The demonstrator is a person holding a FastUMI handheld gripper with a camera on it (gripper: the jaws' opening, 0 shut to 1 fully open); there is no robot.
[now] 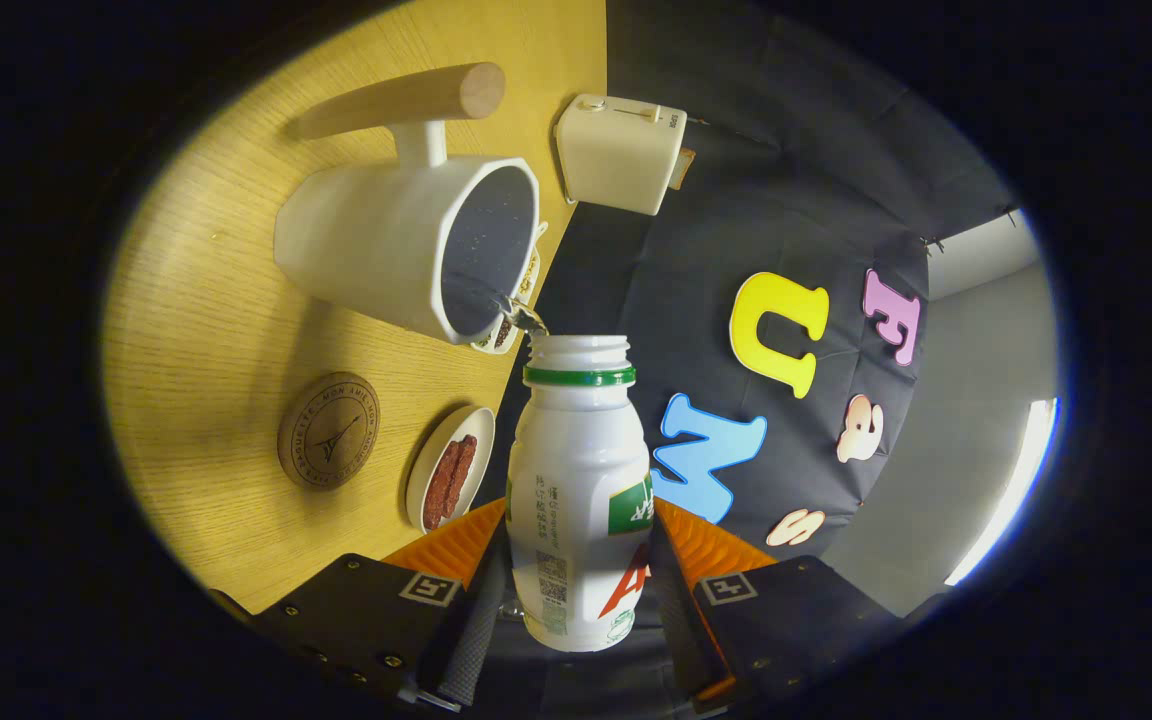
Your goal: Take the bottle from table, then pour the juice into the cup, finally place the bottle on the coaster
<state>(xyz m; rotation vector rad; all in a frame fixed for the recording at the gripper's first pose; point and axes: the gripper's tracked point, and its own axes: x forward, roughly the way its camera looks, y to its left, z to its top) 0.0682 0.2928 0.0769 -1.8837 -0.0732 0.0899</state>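
Observation:
My gripper (576,570) is shut on a white plastic bottle (581,470) with a green neck ring and no cap, both fingers pressing its sides. The whole view is rolled, so the bottle is tipped over. A thin stream of liquid (516,310) runs from its mouth into the white cup (406,245), which has a wooden handle (406,100) and a dark inside. The cup stands just beyond the bottle's mouth on the wooden table (216,330). A round brown coaster (328,430) lies on the table near the cup's base, apart from the fingers.
A small white dish with reddish-brown sausages (449,478) lies between the coaster and the bottle. Another small dish (511,325) peeks out behind the cup's rim. A cream toaster (621,150) stands at the table's far edge.

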